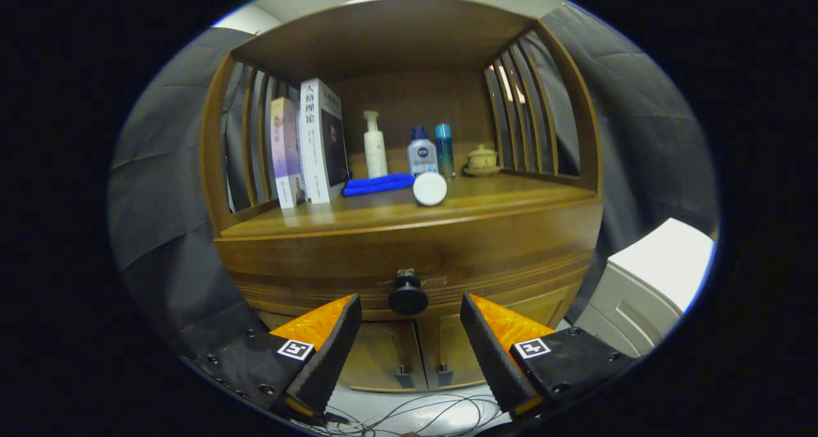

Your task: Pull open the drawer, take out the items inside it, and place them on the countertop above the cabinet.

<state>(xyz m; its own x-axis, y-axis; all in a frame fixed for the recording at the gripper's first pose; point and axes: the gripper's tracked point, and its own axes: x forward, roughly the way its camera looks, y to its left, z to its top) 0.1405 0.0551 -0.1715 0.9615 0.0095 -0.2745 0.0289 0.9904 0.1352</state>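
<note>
A wooden cabinet stands in front of me with its drawer (pixel 409 261) closed. The drawer's round black knob (pixel 408 294) sits just ahead of my fingertips, level with the gap between them. My gripper (pixel 410 306) is open, its black ridged fingers (pixel 332 351) on either side of the knob and touching nothing. Above the drawer lies the countertop (pixel 511 197), a wooden shelf under a roofed alcove. What the drawer holds is hidden.
On the countertop stand two books (pixel 310 146), a white pump bottle (pixel 374 146), a blue-capped bottle (pixel 422 156), a teal bottle (pixel 444 148), a lidded cup (pixel 482 159), a blue cloth (pixel 378 184) and a white round jar (pixel 429 188). Lower cabinet doors (pixel 415 360), floor cables (pixel 415 414) and a white box (pixel 652 277) lie nearby.
</note>
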